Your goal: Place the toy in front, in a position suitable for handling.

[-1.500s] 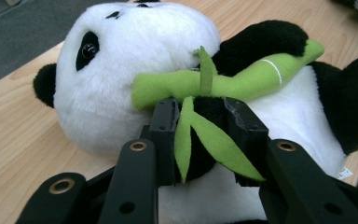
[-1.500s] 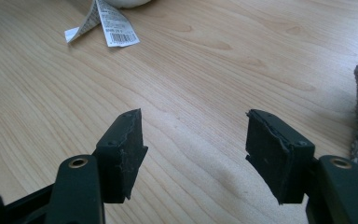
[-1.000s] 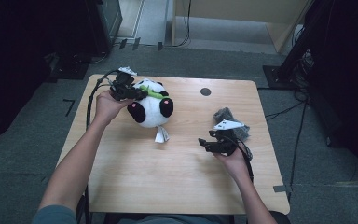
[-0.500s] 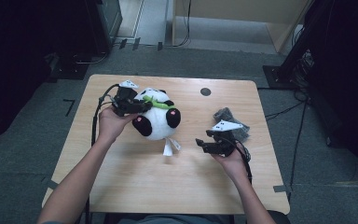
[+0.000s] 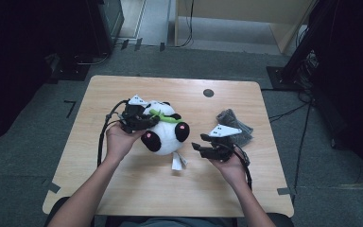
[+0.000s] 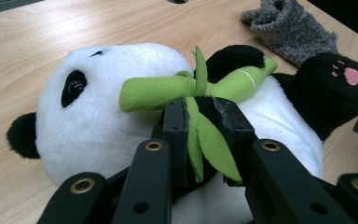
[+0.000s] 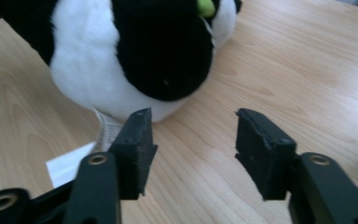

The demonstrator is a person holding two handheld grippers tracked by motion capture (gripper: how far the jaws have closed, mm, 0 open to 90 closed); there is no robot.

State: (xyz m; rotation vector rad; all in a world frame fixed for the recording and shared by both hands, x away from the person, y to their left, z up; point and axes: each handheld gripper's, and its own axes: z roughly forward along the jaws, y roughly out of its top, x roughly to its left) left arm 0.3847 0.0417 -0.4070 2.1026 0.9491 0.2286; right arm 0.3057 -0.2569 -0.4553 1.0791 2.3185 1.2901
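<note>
A black-and-white panda plush (image 5: 163,130) lies on the wooden table (image 5: 123,189), with a green bamboo stalk (image 6: 168,88) across its chest. My left gripper (image 5: 144,122) is shut on the plush, its jaws (image 6: 200,109) clamped on a green leaf and the black fur under it. My right gripper (image 5: 199,142) sits low over the table just right of the panda's black foot (image 7: 168,51). Its jaws (image 7: 193,123) have just been closing, stand apart, and have nothing between them.
A grey sock (image 5: 234,124) lies crumpled behind the right hand. The plush's white tag (image 5: 178,162) rests on the wood near the right gripper. A small dark round hole (image 5: 208,92) marks the table's far side. Dark equipment and cables stand on the floor around the table.
The left hand has dragged the panda right and nearer, up to the right gripper. The right gripper's jaws have narrowed, and that hand has barely shifted.
</note>
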